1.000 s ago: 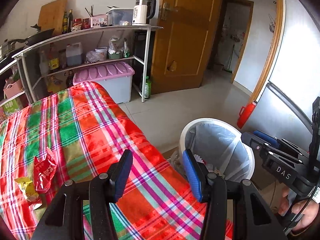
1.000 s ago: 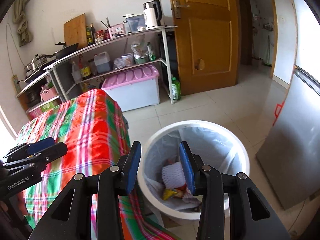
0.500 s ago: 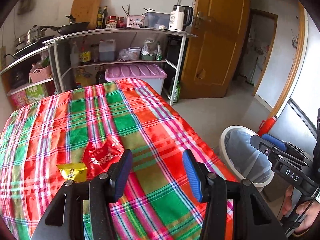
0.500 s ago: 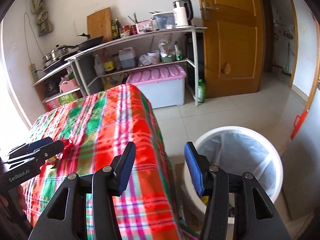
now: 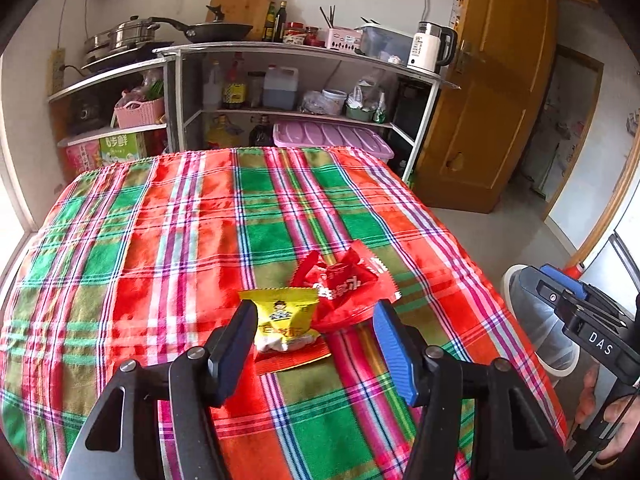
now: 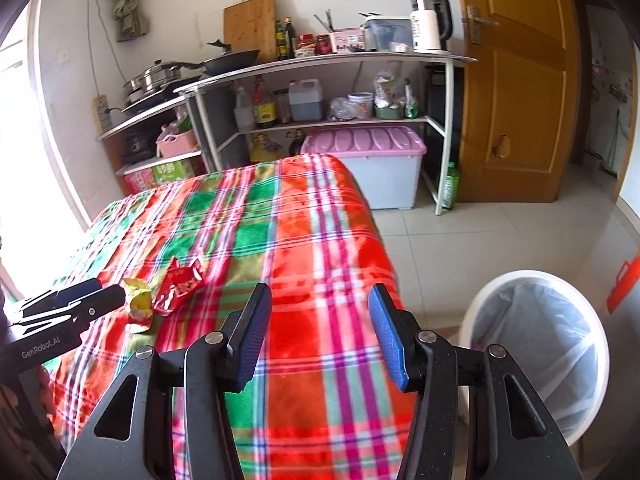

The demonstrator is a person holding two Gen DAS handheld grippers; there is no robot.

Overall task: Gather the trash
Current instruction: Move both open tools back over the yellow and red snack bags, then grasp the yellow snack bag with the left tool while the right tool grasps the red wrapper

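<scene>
A yellow snack packet [image 5: 285,318] and a crumpled red wrapper [image 5: 344,286] lie side by side on the plaid tablecloth [image 5: 168,248]. My left gripper [image 5: 314,344] is open, its jaws around the yellow packet's near end without closing on it. My right gripper [image 6: 318,332] is open and empty above the table's right edge. The white trash bin [image 6: 540,344] with a clear liner stands on the floor to the right of the table. In the right wrist view the yellow packet [image 6: 138,304] and red wrapper [image 6: 182,284] lie at the left, by the left gripper's fingertips [image 6: 100,300].
A metal shelf rack [image 5: 304,80] with bottles, a pan and a kettle stands behind the table. A pink-lidded storage box [image 6: 368,168] sits under it. A wooden door [image 6: 516,80] is at the right. A red object [image 6: 620,280] leans by the bin.
Both grippers have swung left from the bin to the table. My left gripper has come up to the two wrappers, now framing the yellow packet. Both stay open.
</scene>
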